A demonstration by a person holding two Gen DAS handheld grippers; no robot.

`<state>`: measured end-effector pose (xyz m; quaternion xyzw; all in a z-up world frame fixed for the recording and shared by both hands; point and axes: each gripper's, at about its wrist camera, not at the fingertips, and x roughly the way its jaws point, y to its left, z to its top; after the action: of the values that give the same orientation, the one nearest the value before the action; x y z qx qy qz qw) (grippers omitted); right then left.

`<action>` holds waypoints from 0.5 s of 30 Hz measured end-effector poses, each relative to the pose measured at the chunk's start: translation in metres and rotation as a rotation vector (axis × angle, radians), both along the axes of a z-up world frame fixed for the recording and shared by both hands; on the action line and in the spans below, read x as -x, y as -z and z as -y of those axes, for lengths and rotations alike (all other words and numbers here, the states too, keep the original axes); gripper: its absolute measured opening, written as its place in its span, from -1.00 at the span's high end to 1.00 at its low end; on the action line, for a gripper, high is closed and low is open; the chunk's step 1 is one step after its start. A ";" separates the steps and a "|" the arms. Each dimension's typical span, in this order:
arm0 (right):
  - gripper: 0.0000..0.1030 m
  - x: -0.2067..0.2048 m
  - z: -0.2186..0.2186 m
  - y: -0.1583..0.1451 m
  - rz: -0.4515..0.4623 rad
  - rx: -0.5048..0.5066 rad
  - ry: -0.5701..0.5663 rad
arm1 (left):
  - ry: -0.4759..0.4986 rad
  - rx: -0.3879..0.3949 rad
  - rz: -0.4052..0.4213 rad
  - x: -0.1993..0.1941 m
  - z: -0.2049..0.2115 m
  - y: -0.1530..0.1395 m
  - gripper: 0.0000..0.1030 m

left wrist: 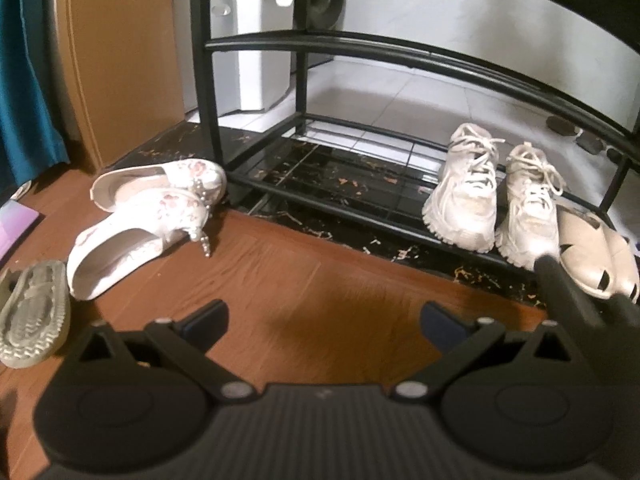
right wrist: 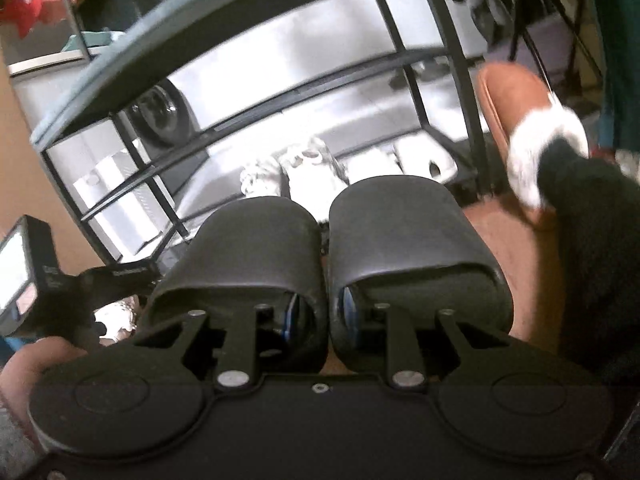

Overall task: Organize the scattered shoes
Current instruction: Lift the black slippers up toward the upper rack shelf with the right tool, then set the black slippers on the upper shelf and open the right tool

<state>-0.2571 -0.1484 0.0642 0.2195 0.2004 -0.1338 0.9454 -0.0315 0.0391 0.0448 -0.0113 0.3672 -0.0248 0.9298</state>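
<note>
**Black slippers held at the rack, other shoes on the floor**

The right gripper holds a pair of black slippers side by side, a finger pushed inside each one, toes pointing away toward the black rack. The pair hangs in front of the rack's lower levels; whether it touches a bar cannot be told.

The left gripper hovers over the wooden floor with its jaws spread wide and nothing between them.

On the rack's bottom shelf stand two white sneakers, laces up, toes toward the camera, close together. Just right of them lies a pair of beige shoes, partly hidden by a dark blurred shape that may be the slippers.

Left of the rack, two floral shoes lie on the floor, one overlapping the other and tipped on its side. Near them, at the left edge, a grey sandal lies sole up.

In the right wrist view a tan slipper with white fur trim sits beside the rack's right post
</note>
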 end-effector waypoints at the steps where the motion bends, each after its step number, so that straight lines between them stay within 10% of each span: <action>1: 0.51 0.002 -0.002 -0.004 0.016 0.025 -0.004 | 0.004 0.001 0.003 0.000 0.000 -0.001 -0.99; 15: 0.51 -0.004 0.019 -0.061 0.192 0.277 0.018 | 0.027 0.017 0.000 -0.005 0.002 0.000 -0.99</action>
<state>-0.2530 -0.1670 0.1251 0.1005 0.0871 -0.1469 0.9802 -0.0265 0.0369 0.0449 -0.0143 0.3669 -0.0403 0.9293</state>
